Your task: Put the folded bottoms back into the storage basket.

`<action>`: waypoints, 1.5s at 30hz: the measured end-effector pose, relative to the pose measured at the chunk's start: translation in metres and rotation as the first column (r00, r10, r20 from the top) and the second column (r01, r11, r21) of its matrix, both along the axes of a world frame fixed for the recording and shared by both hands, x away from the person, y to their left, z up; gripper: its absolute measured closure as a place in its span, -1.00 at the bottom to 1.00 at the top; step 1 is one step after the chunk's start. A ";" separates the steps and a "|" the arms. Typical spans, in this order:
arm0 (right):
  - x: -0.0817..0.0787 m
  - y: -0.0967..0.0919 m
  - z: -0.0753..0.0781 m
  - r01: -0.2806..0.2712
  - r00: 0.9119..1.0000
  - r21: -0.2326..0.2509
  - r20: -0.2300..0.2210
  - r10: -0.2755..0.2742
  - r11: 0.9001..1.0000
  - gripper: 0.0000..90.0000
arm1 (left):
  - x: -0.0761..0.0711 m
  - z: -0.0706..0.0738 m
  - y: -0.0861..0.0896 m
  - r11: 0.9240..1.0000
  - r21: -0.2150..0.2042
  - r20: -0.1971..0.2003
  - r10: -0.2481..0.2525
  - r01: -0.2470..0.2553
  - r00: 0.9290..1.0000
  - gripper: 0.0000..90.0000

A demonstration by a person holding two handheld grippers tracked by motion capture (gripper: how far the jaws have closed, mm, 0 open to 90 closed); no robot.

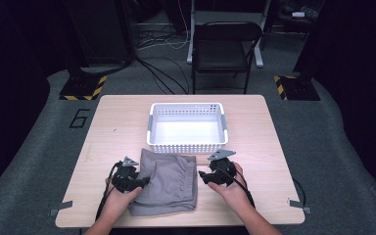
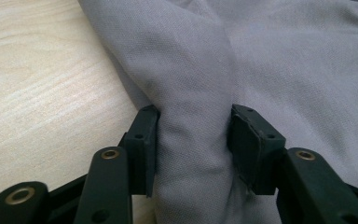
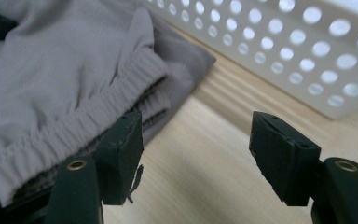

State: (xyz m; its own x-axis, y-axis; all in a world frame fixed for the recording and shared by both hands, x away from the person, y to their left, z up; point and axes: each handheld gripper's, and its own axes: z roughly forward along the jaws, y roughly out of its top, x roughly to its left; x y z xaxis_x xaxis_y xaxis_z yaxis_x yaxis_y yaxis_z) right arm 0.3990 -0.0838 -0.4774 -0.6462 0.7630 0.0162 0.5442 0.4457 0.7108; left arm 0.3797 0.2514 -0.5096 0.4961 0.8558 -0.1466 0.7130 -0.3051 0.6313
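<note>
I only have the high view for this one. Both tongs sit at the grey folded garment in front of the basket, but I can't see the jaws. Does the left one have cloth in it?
Observer: Yes. In the left gripper view, the left tongs have a raised fold of the grey garment bunched between the pads, which press on it from both sides.
Operator: And the right?
Observer: The right tongs stand open over bare table, nothing between the jaws.
Operator: How close to the cloth?
Observer: One of its pads sits right by the elastic waistband; contact is unclear.
</note>
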 end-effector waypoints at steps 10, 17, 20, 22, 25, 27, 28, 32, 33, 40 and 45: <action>0.029 0.009 -0.015 0.075 0.994 0.025 -0.075 -0.073 0.997 -0.17 | 0.000 0.000 0.002 1.000 -0.017 -0.011 -0.011 0.011 1.000 0.30; 0.042 0.015 -0.026 0.085 0.991 0.010 -0.102 -0.084 0.996 -0.15 | -0.001 0.000 0.002 1.000 -0.022 -0.012 -0.011 0.011 1.000 0.33; 0.041 0.018 -0.024 0.086 0.991 0.038 -0.104 -0.081 0.996 -0.15 | -0.001 0.000 0.002 1.000 -0.022 -0.012 -0.011 0.011 1.000 0.33; 0.041 0.019 -0.022 0.059 0.994 0.027 -0.090 -0.057 0.998 -0.15 | -0.001 0.000 0.002 1.000 -0.022 -0.011 -0.011 0.011 1.000 0.33; 0.043 0.023 -0.023 0.042 0.995 0.021 -0.089 -0.040 0.999 -0.15 | -0.001 -0.001 0.002 1.000 -0.021 -0.008 -0.008 0.008 1.000 0.33; 0.043 0.025 -0.025 0.042 0.995 0.026 -0.092 -0.039 0.999 -0.15 | -0.001 -0.001 0.002 1.000 -0.022 -0.009 -0.008 0.008 1.000 0.33; 0.043 0.025 -0.025 0.039 0.995 0.033 -0.097 -0.036 0.999 -0.15 | -0.001 -0.001 0.002 1.000 -0.023 -0.009 -0.008 0.008 1.000 0.33; 0.039 0.028 -0.023 0.006 0.993 0.055 -0.117 0.000 0.998 -0.16 | -0.001 -0.001 0.002 1.000 -0.028 -0.009 -0.009 0.009 1.000 0.33; 0.037 0.031 -0.022 0.005 0.992 0.062 -0.129 0.003 0.998 -0.17 | -0.001 -0.001 0.002 1.000 -0.027 -0.008 -0.010 0.010 1.000 0.33; 0.024 0.041 -0.027 -0.033 0.986 0.018 -0.166 0.036 0.999 -0.27 | -0.001 -0.001 0.002 1.000 -0.029 -0.010 -0.010 0.010 1.000 0.33; 0.019 0.042 -0.030 -0.037 0.986 0.014 -0.163 0.039 0.999 -0.30 | -0.001 -0.001 0.002 0.999 -0.036 -0.005 -0.002 0.002 1.000 0.33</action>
